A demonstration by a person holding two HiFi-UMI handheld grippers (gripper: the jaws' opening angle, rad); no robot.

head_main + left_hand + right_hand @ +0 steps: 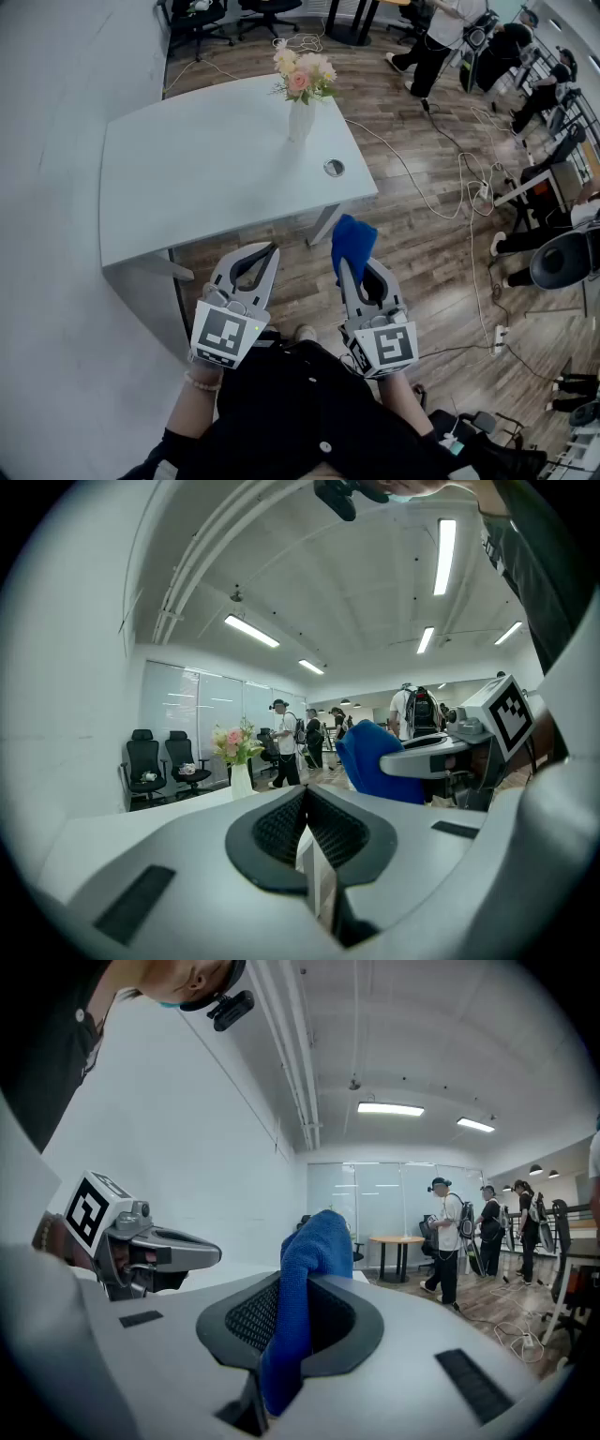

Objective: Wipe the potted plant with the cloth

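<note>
The right gripper is clamped on a blue cloth — the fabric sticks up past its tips and hangs down between the jaws. The left gripper sits just to its left, jaws pressed together with nothing between them. Both are over the wooden floor by the near edge of a white table. The potted plant — pale flowers in a white vase — stands toward the table's far right, well apart from the cloth.
</note>
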